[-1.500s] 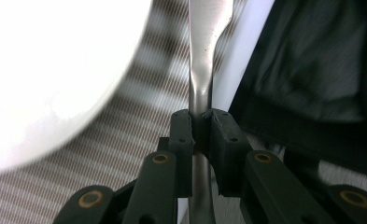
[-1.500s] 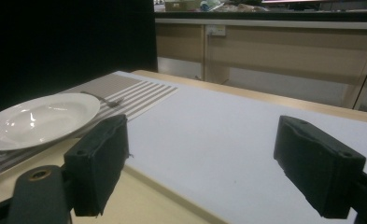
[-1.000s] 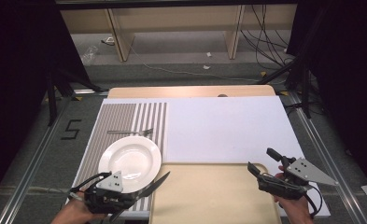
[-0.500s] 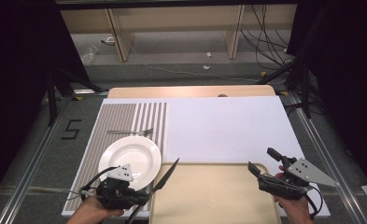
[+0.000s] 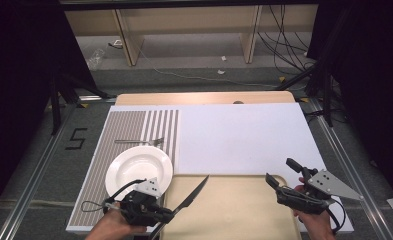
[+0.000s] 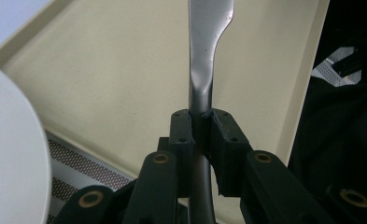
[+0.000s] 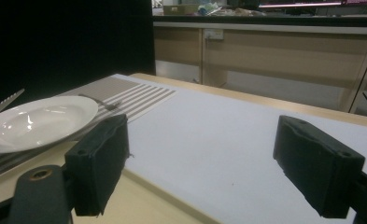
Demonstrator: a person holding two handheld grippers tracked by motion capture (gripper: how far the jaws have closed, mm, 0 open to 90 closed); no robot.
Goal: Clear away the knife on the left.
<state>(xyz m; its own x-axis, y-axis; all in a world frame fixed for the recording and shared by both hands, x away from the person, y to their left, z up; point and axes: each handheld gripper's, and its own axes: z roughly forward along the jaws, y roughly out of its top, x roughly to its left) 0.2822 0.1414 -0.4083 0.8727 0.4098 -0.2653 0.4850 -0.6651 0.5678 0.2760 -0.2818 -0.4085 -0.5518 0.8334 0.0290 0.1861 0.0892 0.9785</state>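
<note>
My left gripper (image 5: pixel 168 215) is shut on the handle of a table knife (image 5: pixel 191 193), whose blade slants up and right over the left corner of the beige tray (image 5: pixel 244 215). In the left gripper view the jaws clamp the knife (image 6: pixel 208 51) at its handle, above the tray (image 6: pixel 102 70), with the gripper (image 6: pixel 201 122) beside the white plate (image 6: pixel 8 154). The plate (image 5: pixel 139 170) sits on the striped placemat (image 5: pixel 124 125), with a fork (image 5: pixel 140 141) lying behind it. My right gripper (image 5: pixel 282 173) is open and holds nothing, at the tray's right edge; its pads (image 7: pixel 102 158) stand wide apart.
A white board (image 5: pixel 239 135) covers the table's middle and right. The right gripper view looks across the board (image 7: pixel 218 126) to the plate (image 7: pixel 36 121), the fork (image 7: pixel 99 101) and the knife's serrated tip (image 7: pixel 3 105). Wooden shelving and cables lie beyond the far edge.
My left gripper has carried the knife to the right, from beside the plate to over the tray's left corner. The right gripper has stayed still.
</note>
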